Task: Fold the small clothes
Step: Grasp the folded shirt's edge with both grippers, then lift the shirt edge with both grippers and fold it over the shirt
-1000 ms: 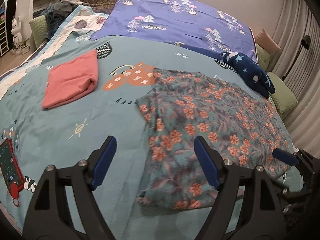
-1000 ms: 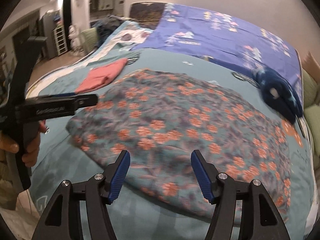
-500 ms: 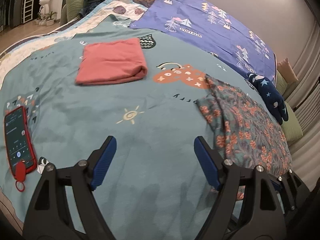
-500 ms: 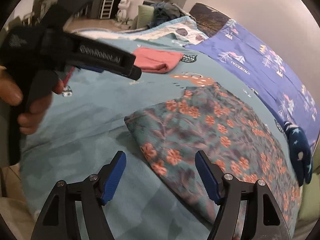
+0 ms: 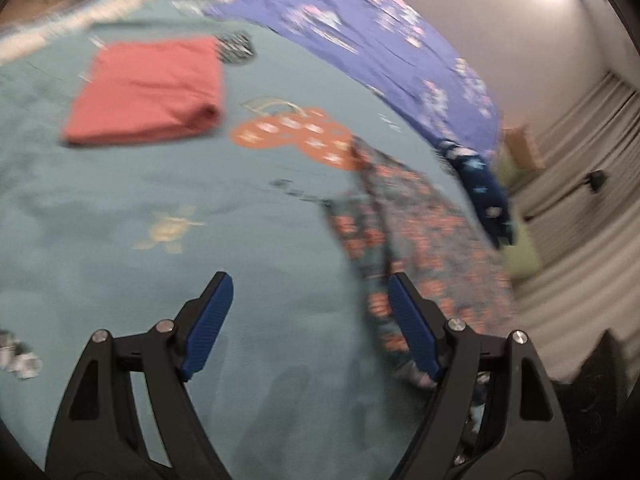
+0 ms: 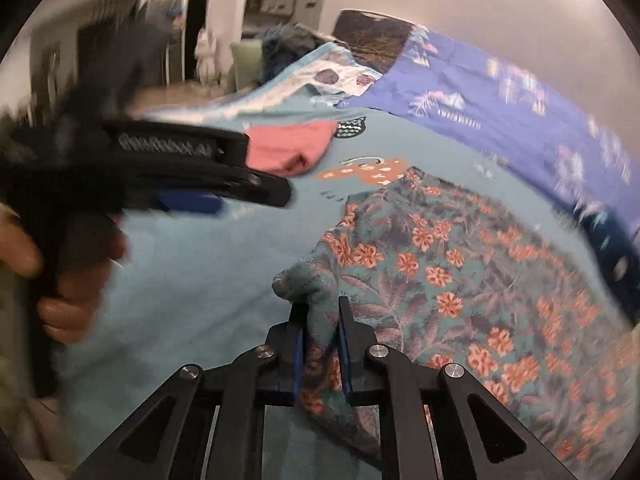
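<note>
A floral garment (image 6: 460, 272) with orange flowers lies spread on the teal bedspread (image 6: 192, 288). My right gripper (image 6: 321, 306) is closing its jaws on the garment's near left corner, and the cloth is bunched up between the blue pads. In the left wrist view my left gripper (image 5: 309, 280) hangs open over bare bedspread, with the left edge of the floral garment (image 5: 432, 232) just beyond its right finger. The right wrist view shows the left gripper (image 6: 256, 188) from the side, held by a hand (image 6: 76, 280). A folded pink cloth (image 5: 148, 92) lies farther back on the left.
A navy star-patterned garment (image 5: 488, 188) lies at the bed's far right by green pillows (image 5: 520, 256). A purple blanket (image 5: 360, 40) covers the head of the bed. Curtains (image 5: 580, 200) hang to the right. The room and a doorway (image 6: 200, 28) open to the left.
My right gripper has shut on the floral garment's near corner, which was lying flat between open jaws. The left gripper has sunk closer to the bedspread; the red phone has left its view.
</note>
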`<state>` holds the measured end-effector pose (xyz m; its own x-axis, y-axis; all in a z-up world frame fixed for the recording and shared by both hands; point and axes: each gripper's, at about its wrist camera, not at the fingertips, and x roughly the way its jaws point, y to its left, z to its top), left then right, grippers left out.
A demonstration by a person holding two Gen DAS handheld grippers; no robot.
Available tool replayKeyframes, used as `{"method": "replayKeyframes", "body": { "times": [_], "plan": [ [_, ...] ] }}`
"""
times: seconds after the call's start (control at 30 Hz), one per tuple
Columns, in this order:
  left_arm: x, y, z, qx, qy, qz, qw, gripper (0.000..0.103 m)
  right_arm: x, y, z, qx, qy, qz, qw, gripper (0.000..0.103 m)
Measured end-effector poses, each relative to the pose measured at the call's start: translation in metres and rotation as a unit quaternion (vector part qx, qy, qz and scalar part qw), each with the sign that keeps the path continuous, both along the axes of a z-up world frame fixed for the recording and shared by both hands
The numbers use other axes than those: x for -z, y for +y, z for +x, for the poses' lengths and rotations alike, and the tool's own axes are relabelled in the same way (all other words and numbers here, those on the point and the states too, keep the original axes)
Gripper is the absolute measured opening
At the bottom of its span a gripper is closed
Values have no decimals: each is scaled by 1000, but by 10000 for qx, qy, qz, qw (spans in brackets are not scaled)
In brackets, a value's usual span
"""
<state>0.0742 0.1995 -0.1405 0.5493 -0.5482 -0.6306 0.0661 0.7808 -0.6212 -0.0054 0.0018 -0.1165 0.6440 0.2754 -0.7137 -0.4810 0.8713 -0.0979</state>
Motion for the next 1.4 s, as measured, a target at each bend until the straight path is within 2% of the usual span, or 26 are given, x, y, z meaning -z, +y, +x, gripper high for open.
{"method": "replayKeyframes", "body": {
  "times": [0.07,0.2,0.27,0.33,0.4,0.47,0.53,0.57,0.77,1.0,1.1,1.4],
  "plan": [
    [4,-15,19,329,186,-350,9987,80,-5,-11,6,74,250,417,9988,11],
    [9,-46,50,846,425,-514,9942,80,-5,-19,8,144,465,727,9962,9],
    [12,-57,65,842,535,-409,9942,80,-7,-20,6,123,468,759,9959,8],
    [8,-64,75,778,378,-231,9960,80,-9,-20,4,104,450,792,9958,8],
    [4,-72,83,798,333,-107,9962,66,-12,-22,3,114,421,857,9954,7],
    [1,-78,90,799,365,212,9959,26,-14,-26,5,138,444,963,9943,6],
    [0,-77,94,841,376,214,9955,13,-15,-30,5,174,490,1083,9928,5],
    [-3,-78,94,855,358,167,9956,12,-15,-32,6,198,510,1150,9919,5],
    [-29,-93,92,879,116,482,9949,11,-26,-47,4,274,426,1433,9884,5],
    [-61,-117,92,1048,23,543,9930,10,-48,-72,-8,392,156,1765,9834,5],
    [-79,-134,88,1182,-135,603,9911,10,-59,-87,-16,445,-12,1879,9812,4],
    [-120,-213,81,1759,-453,1141,9767,10,-80,-148,-32,892,-404,2333,9675,4]
  ]
}}
